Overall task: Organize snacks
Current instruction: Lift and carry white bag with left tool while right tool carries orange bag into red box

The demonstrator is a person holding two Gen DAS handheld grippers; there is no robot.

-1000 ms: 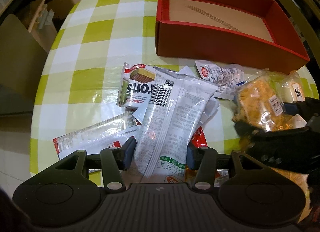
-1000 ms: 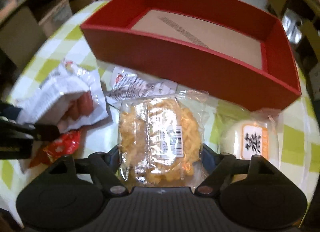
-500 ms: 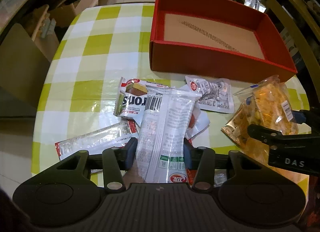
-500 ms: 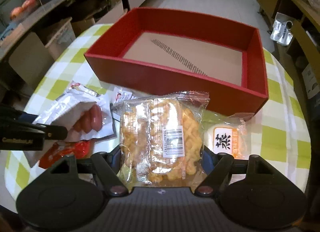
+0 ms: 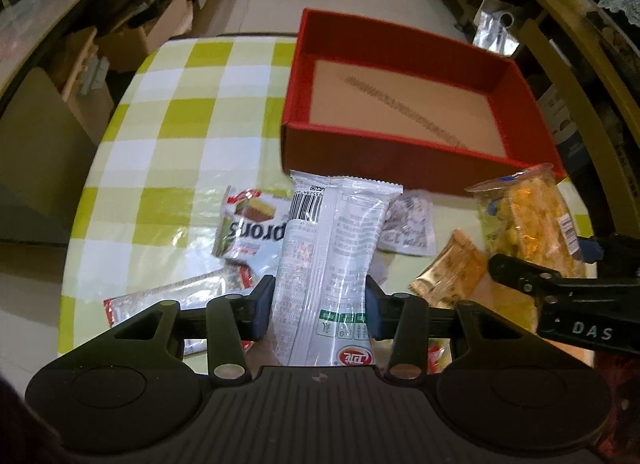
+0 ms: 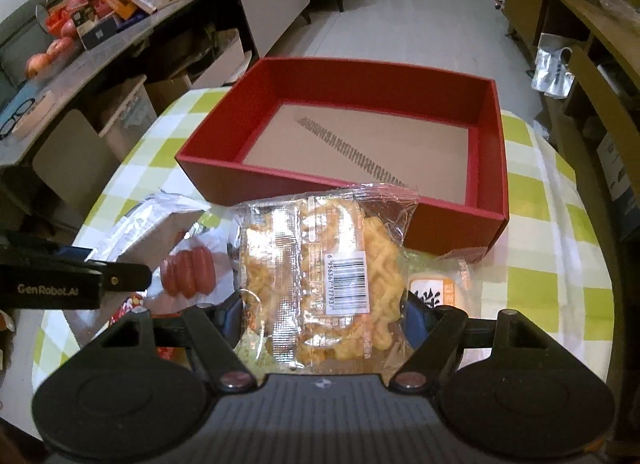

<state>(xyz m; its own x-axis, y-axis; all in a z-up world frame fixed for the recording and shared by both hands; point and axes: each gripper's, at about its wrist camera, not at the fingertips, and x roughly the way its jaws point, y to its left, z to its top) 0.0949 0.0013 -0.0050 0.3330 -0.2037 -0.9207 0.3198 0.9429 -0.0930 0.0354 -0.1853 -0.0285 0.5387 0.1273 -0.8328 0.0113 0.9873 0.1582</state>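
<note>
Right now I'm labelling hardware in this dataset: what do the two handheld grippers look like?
Both are matte black plastic. The left gripper and right gripper have dark blue finger pads and silver pivot screws. White lettering shows on their sides: "GenRobot.AI" on the left, "DAS" on the right.

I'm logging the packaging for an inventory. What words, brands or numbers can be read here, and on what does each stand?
"DAS": side of the right gripper.
"GenRobot.AI": side of the left gripper.
"6 956367 177937", last digits unsure: barcode label on the yellow snack bag.
"prons", upside down, start hidden: cake packet.
One black character, unclear: orange-labelled bun packet.
White sausage packet: print and red logo too small.
</note>
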